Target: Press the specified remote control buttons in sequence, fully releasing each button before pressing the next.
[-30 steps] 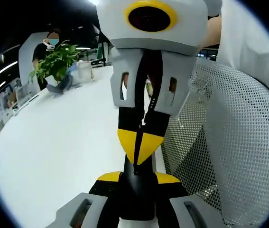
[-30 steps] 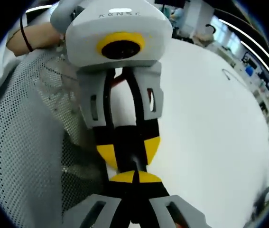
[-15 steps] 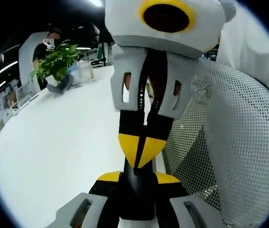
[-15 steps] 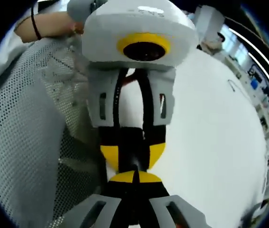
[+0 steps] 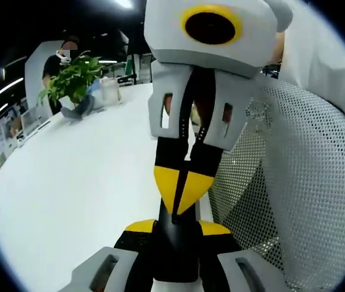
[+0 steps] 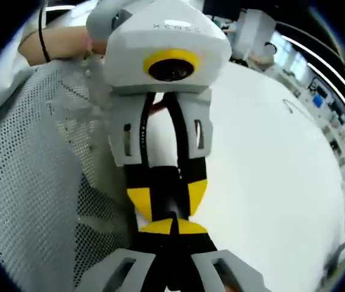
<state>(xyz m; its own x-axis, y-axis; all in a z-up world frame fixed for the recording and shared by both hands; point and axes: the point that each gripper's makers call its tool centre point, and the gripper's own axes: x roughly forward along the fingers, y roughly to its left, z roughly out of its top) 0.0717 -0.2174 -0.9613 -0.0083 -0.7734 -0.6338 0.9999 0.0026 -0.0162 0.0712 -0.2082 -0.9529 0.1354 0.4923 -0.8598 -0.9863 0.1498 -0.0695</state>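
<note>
Two grippers meet nose to nose in front of you. Your left gripper (image 5: 175, 228) has its yellow-tipped jaws clamped on a slim black thing seen end-on, which looks to be the remote control (image 5: 175, 242); its buttons cannot be made out. Your right gripper (image 6: 172, 227) has its jaws pressed together with no gap between the yellow tips, and those tips sit right against the end of the remote control. Both grippers hang above the edge of the white table (image 5: 69, 182), just beside a white mesh chair back (image 5: 306, 182). Your forearm (image 6: 56, 42), with a thin dark band at the wrist, reaches over that mesh. At the far end of the table stands a leafy potted plant (image 5: 72, 79), with a person (image 5: 59, 61) behind it.
</note>
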